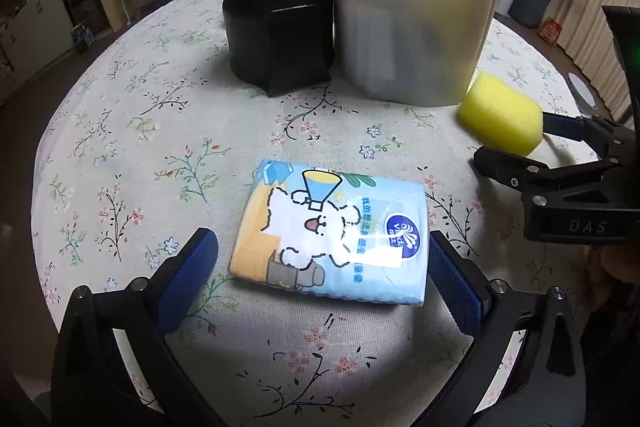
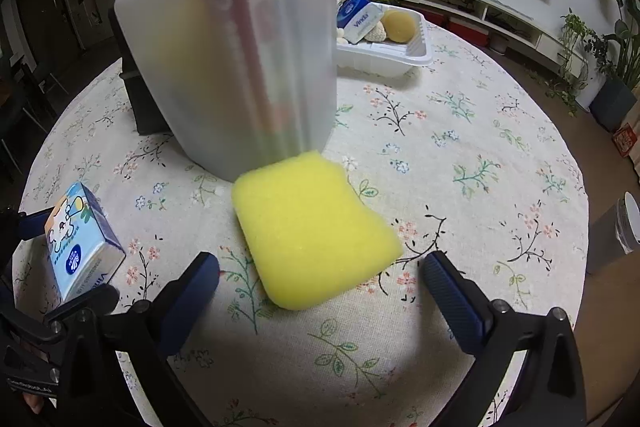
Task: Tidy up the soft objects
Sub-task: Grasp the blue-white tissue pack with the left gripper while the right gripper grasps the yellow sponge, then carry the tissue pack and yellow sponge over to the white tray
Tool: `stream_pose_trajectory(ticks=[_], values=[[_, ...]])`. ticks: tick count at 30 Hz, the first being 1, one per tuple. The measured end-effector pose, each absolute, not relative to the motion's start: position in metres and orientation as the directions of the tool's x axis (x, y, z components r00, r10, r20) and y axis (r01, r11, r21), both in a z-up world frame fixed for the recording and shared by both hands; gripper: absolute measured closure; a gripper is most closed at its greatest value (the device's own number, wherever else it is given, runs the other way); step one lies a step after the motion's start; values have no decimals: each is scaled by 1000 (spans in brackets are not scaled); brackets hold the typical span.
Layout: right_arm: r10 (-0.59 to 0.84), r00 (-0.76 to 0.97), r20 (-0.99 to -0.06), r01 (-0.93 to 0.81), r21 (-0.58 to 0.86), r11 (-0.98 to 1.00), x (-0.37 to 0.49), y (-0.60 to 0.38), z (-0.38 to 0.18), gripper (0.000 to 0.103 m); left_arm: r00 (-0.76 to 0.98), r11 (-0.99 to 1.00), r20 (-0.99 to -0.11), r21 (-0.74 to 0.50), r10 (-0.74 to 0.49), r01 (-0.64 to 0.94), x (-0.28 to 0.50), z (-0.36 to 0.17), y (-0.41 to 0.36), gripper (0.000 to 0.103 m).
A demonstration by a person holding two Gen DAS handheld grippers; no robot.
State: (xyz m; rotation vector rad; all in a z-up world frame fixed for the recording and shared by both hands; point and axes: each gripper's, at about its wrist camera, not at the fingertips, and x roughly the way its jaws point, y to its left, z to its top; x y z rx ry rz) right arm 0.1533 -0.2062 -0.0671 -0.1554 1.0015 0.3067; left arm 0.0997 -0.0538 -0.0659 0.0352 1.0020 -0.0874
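Sponge (image 2: 312, 227) beside the frosted bin (image 2: 236, 59) looks squashy; its sides should be pinched; both tools (image 1: 320, 267) (image 2: 320, 279) are held wide.

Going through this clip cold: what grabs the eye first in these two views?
The bright yellow sponge lies on the floral tablecloth between the open fingers of the right hand-held gripper, just in front of a tall frosted container. The cartoon-printed tissue pack lies between the open fingers of the left hand-held gripper. Behind, a white tray holds another tissue pack and sponges.
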Motion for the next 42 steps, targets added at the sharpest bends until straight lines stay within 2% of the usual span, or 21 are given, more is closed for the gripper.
stream_pose_trajectory(ticks=[14, 15, 17, 19, 24, 25, 34, 42], values=[[166, 490, -856, -311, 6, 950, 156, -203, -68, 0, 547, 997, -835, -18, -58, 78, 98, -66, -55, 2], [167, 491, -855, -310, 8, 951, 156, -202, -67, 0, 550, 997, -833, -18, -57, 77, 98, -65, -54, 5], [170, 495, -852, -314, 7, 950, 154, -201, -67, 1, 562, 997, -825, -19, -60, 79, 98, -63, -53, 20], [183, 504, -844, -328, 9, 945, 150, -199, -65, 11, 572, 996, -818, -13, -59, 83, 97, -62, -53, 29], [207, 526, -825, -356, 8, 934, 142, -192, -60, 36, 580, 996, -812, -15, -66, 92, 95, -62, -54, 29], [215, 528, -822, -361, 13, 933, 140, -192, -60, 47, 583, 996, -810, -18, -68, 91, 94, -62, -54, 29], [249, 528, -812, -355, 55, 933, 127, -194, -56, 53, 596, 996, -798, -56, -87, 71, 90, -59, -44, 29], [281, 524, -804, -345, 102, 933, 89, -193, -53, 54, 632, 997, -771, -47, -73, 59, 80, -47, -35, 29]])
